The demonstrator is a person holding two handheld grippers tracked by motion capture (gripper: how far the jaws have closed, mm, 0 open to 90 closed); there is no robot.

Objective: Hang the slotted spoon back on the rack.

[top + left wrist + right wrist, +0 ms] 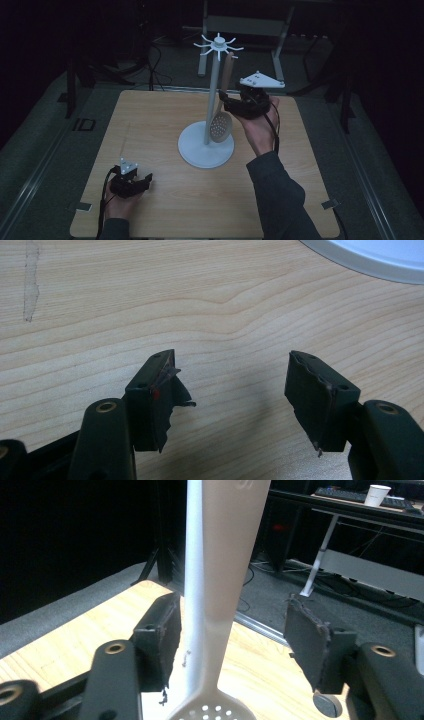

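- Between the parted jaws of the right gripper [232, 645] a slotted spoon [220, 595] is seen hanging; its handle runs up through the gap, and neither pad is pressed on it.
- The spoon is hung from a white rack [213, 100]: its top is hooked on one of the arms at the rack's head, and its holed bowl [220, 126] lies below the gripper, beside the pole.
- The pole is found just behind the handle in the right gripper view, close to the jaw at the left.
- The right gripper [235, 105] is held in a raised hand [257, 125] above the table [150, 120], level with the spoon's handle.
- The left gripper [232, 390] is held low over the bare wood, its jaws spread wide with nothing between them.
- Ahead of the left gripper and off to its right, the edge of the rack's round base [370, 257] is seen, well apart from the jaws.
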